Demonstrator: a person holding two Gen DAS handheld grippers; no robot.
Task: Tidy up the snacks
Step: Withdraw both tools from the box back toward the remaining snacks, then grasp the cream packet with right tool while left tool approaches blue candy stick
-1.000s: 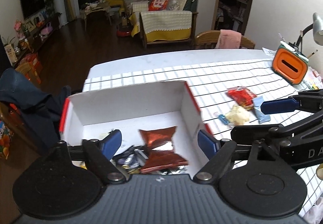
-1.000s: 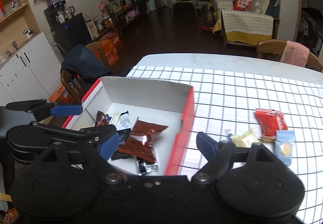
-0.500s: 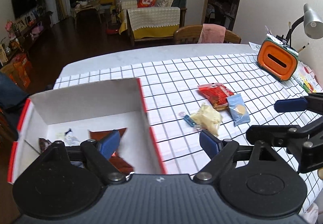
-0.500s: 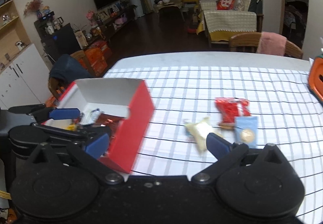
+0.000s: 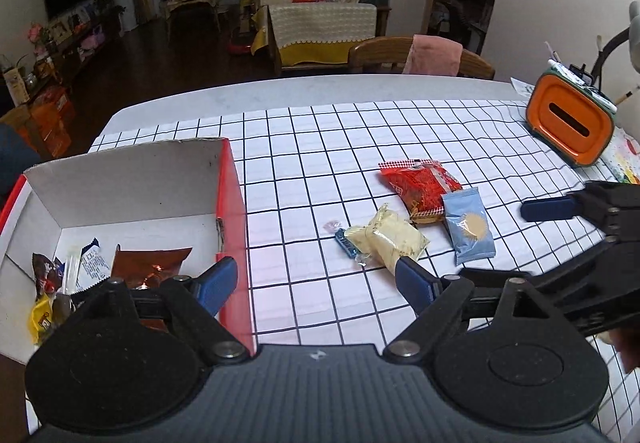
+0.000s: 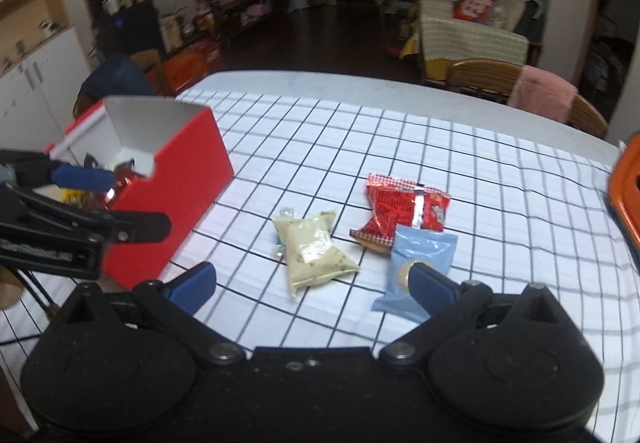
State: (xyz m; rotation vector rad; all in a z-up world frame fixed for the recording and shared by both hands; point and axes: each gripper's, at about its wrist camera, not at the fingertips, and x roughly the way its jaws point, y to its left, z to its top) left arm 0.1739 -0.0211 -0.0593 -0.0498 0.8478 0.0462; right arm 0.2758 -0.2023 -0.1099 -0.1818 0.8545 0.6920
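Left wrist view: red-sided box [image 5: 230, 203] holding wrappers, 3 loose packets beside it.
Red packet [image 6: 404, 207], yellow packet [image 6: 314, 251] and blue packet [image 6: 420, 263] lie on the checked cloth [image 5: 360, 131]; left gripper [image 5: 314, 277] and right gripper [image 6: 312, 279] both spread wide, holding nothing.

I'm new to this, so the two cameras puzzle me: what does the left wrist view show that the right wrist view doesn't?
Only the left view looks down into the box, showing the brown packet and other wrappers on its floor, plus the whole orange case. Only the right view shows the box's red outer wall and the white cabinets. Both show the red packet, yellow packet and blue packet on the checked cloth, with both grippers open.
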